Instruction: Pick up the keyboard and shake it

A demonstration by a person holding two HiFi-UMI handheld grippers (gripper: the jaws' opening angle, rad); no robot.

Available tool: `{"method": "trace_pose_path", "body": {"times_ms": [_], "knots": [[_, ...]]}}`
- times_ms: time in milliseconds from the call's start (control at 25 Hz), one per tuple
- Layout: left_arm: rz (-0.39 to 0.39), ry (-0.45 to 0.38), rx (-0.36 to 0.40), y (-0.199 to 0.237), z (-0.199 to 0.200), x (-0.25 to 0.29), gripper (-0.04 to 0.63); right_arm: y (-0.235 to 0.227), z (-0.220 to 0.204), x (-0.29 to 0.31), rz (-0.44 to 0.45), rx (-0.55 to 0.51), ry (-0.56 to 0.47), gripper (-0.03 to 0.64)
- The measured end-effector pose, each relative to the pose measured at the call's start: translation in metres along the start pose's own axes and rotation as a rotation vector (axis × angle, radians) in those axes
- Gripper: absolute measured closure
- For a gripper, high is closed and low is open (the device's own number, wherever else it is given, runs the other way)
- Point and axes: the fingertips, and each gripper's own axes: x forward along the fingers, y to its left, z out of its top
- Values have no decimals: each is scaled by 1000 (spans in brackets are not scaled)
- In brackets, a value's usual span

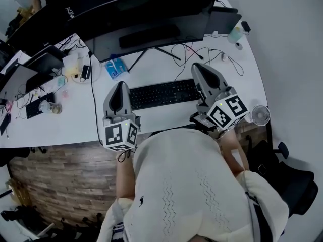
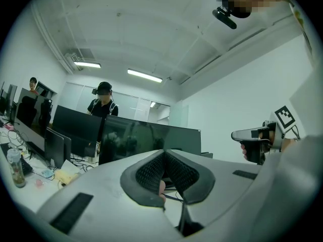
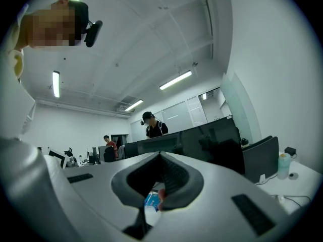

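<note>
Beside the keyboard (image 1: 164,93), left gripper (image 1: 120,86) and right gripper (image 1: 199,67), jaws together, empty.

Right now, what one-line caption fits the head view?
Left tool and right tool, both shut, flank a black keyboard lying on a white desk.

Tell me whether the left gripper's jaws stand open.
No: in its own view, the left gripper has its jaws closed together, meeting at their tips.
</note>
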Motion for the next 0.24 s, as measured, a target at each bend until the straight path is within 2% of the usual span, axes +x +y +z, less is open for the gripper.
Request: {"method": "trace_pose_path", "body": {"times_ms": [240], "knots": [[4,-2,1,1,0,3,575,-3,0,2,-10,9,3,615]]}}
